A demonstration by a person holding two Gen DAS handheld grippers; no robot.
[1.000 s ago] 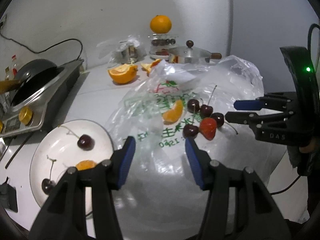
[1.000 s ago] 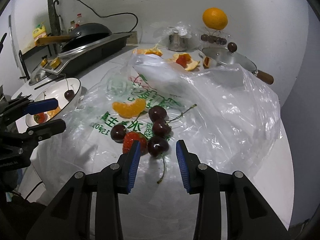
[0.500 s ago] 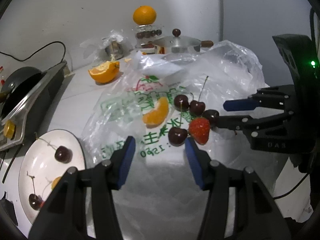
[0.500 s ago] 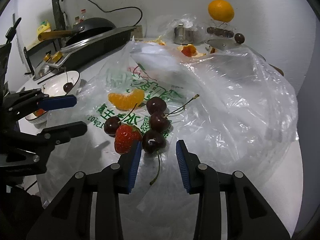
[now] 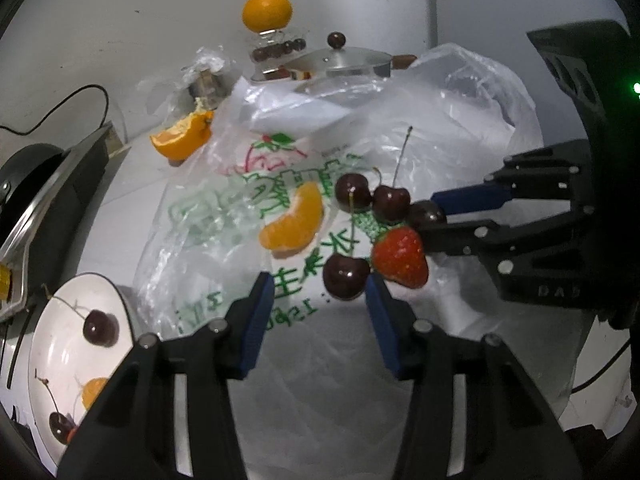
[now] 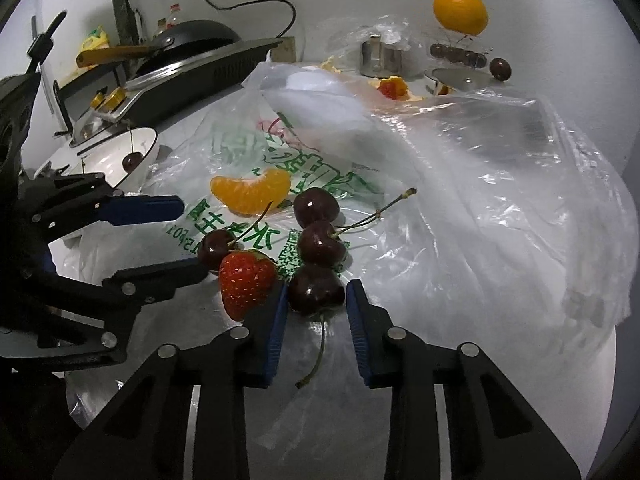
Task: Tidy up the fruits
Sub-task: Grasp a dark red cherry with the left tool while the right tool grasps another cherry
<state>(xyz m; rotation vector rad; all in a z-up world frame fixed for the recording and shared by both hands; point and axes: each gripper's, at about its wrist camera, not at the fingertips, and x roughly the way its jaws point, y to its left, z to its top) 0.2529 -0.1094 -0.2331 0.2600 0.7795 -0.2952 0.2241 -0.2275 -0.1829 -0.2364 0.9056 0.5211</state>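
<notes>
Both tools have sunk toward the fruit, the right tool (image 6: 316, 304) narrowing around the nearest cherry (image 6: 316, 290), the left tool (image 5: 320, 304) half-wide beside another cherry (image 5: 346, 278) (most fruit is yet unplated), few on the plate (image 5: 60, 320).

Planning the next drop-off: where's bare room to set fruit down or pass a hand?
Free: the white plate, bare between its two cherries and orange piece; the plastic bag to the right of the fruit cluster; bare bag in front of the left tongs. Crowded: around the strawberry, where both tongs converge on the cherries; the back, with pot, orange wedge and cooker.
</notes>
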